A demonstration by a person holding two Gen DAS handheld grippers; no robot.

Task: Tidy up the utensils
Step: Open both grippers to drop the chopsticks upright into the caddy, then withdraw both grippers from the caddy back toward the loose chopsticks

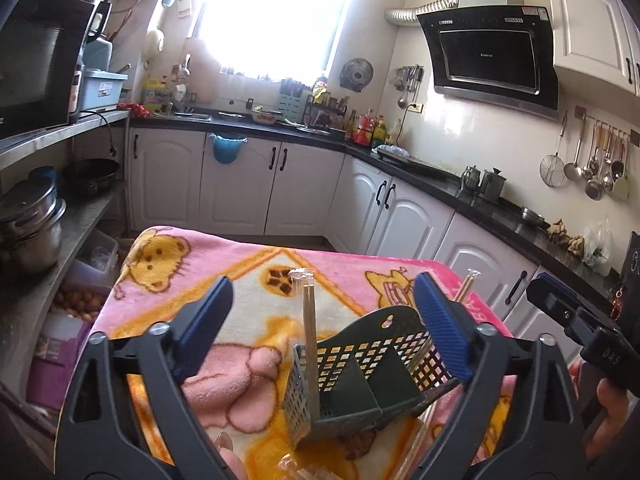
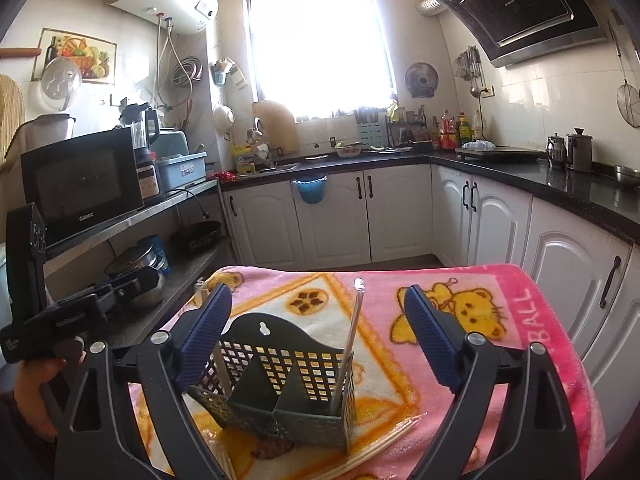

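A dark green perforated utensil holder (image 1: 360, 376) with compartments stands on a pink cartoon blanket (image 1: 248, 280); it also shows in the right wrist view (image 2: 280, 384). A wrapped pair of chopsticks (image 1: 309, 344) stands in its left compartment and another pair (image 2: 347, 352) stands in its right compartment. More wrapped chopsticks (image 2: 384, 444) lie on the blanket (image 2: 500, 312) by the holder's near side. My left gripper (image 1: 324, 328) is open and empty above the holder. My right gripper (image 2: 316, 344) is open and empty, also over the holder.
White kitchen cabinets (image 2: 332, 216) and a black counter (image 2: 560, 184) ring the table. A shelf at the left holds a microwave (image 2: 80, 184) and pots (image 1: 28, 224). Ladles hang on the right wall (image 1: 592, 164).
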